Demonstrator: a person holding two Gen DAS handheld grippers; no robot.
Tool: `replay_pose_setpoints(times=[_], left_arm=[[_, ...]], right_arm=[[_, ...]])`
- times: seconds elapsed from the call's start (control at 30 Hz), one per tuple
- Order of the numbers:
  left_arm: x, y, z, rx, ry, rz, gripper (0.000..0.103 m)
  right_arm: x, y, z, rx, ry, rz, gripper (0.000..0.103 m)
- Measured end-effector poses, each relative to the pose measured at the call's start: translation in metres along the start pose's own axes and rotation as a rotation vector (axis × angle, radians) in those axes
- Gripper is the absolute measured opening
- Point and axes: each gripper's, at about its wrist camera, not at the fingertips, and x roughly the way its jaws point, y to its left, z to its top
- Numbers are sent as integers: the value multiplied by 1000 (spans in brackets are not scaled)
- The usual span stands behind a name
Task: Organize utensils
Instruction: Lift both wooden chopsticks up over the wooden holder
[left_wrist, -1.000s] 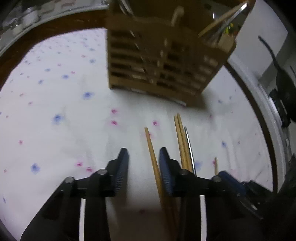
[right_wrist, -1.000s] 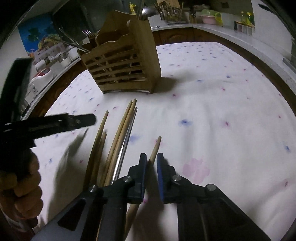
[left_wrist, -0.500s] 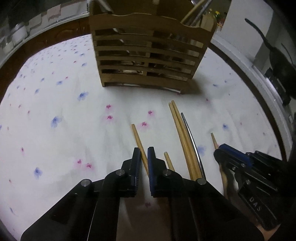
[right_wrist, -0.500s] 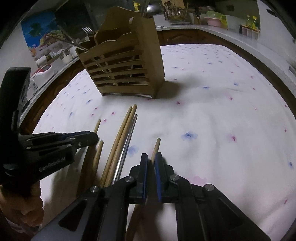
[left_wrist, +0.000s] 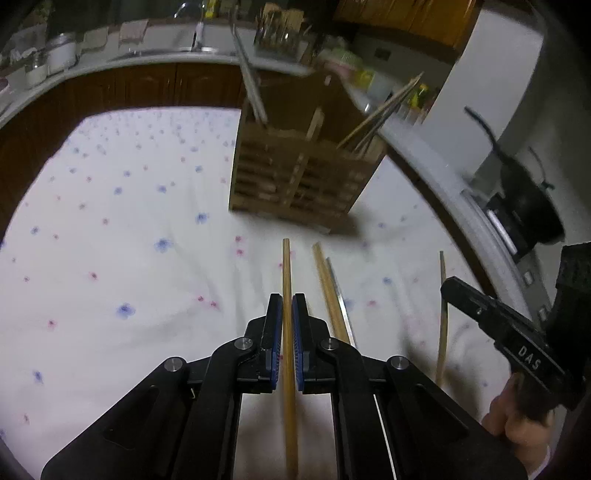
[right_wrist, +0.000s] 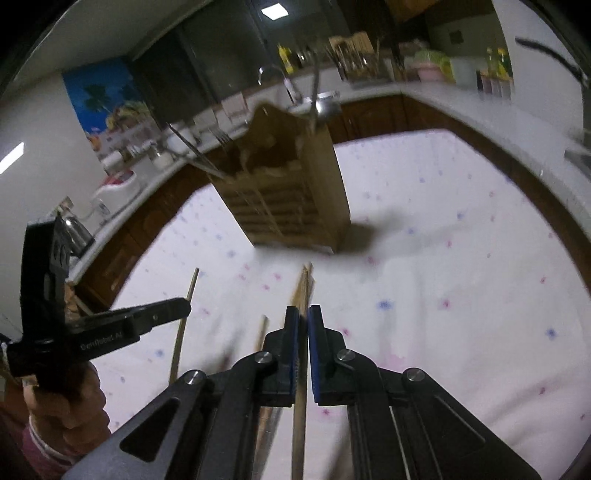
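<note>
A chopstick (left_wrist: 286, 280) sits clamped in the left gripper (left_wrist: 287, 314), another (right_wrist: 303, 291) in the right gripper (right_wrist: 303, 325), both sets of fingers nearly closed, above loose chopsticks (left_wrist: 328, 291) on the flowered desk (left_wrist: 110, 258) before a wooden holder (left_wrist: 299, 177).

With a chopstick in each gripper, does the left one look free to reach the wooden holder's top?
Probably yes. The left gripper, shut on its chopstick, faces the wooden holder across bare tablecloth. The right gripper sits off to the side. Utensils already standing in the holder may crowd the opening.
</note>
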Motion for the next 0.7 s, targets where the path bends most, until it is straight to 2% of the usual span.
replay_pose_setpoints(times=[0.2, 0.33, 0.7], left_arm=[[-46, 0, 12, -9, -99, -34, 4], [-63, 0, 18, -13, -148, -49, 4], [-87, -3, 35, -8, -224, -48, 4]], right_arm=[[-39, 13, 19, -13, -102, 38, 5], [-58, 18, 30, -15, -161, 57, 5], [-79, 20, 48, -19, -230, 80, 5]])
